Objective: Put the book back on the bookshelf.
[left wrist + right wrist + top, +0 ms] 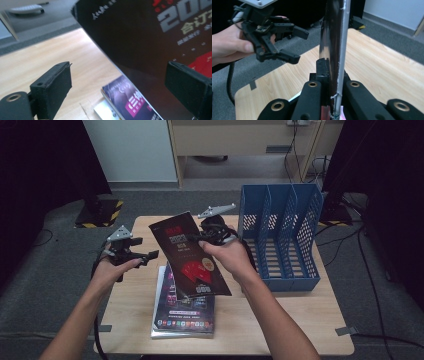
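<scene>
Right tongs (329,75) clamp dark magazine (187,252); left tongs (150,256) open, apart.

In the high view the lifted dark magazine (187,255) covers the upper part of the magazine stack (184,315) on the table (280,330), so we cannot read the covers beneath; the person's forearms are cut off at the bottom edge; in the left gripper view the magazine's title runs off the right edge and its small print is too blurred for us to read; in the right gripper view we see that magazine edge-on, its cover hidden.
</scene>
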Demonstrator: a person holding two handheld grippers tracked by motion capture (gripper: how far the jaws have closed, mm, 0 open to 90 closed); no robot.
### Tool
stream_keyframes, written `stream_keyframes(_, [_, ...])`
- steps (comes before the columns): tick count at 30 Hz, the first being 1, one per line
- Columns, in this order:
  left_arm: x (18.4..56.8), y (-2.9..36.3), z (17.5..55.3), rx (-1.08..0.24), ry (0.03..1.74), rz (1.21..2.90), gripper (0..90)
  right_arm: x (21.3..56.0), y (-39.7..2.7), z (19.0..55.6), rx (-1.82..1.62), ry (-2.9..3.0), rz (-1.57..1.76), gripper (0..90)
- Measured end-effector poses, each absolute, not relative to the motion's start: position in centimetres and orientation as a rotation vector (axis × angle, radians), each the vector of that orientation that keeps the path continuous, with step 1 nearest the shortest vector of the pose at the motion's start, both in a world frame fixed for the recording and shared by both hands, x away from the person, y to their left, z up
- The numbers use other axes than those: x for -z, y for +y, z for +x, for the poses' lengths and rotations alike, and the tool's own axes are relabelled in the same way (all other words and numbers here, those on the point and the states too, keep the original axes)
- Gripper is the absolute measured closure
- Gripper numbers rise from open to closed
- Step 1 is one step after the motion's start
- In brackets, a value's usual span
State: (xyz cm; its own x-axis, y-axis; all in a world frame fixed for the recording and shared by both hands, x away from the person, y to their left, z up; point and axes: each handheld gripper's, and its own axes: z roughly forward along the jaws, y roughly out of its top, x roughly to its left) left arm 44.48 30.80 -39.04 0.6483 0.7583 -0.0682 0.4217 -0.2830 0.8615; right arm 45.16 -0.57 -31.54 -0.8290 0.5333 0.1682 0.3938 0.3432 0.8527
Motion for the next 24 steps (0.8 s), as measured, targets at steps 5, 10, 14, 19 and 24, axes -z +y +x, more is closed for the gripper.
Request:
stream_keyframes(5, [37.0,31.4,44.9,-0.454,0.903,1.898,5.1,30.0,-0.3,44.8,-1.491,2.457,0.783,87.1])
stream_keyframes(10, [35.9,31.6,45.3,-0.446,0.866,1.891,3.5,28.6,0.2,44.7,-1.48,2.467,0.717,87.1])
stream_keyframes(14, [35.3,32.0,45.8,-0.46,0.841,1.892,2.9,27.8,0.3,44.7,-1.476,2.485,0.666,87.1])
stream_keyframes(19, [34.8,32.4,46.4,-0.459,0.79,1.837,2.4,27.3,0.1,44.8,-1.482,2.508,0.617,87.1])
stream_keyframes(24, [34.5,32.4,46.9,-0.434,0.774,1.813,2.6,26.8,-0.1,45.1,-1.505,2.538,0.571,87.1])
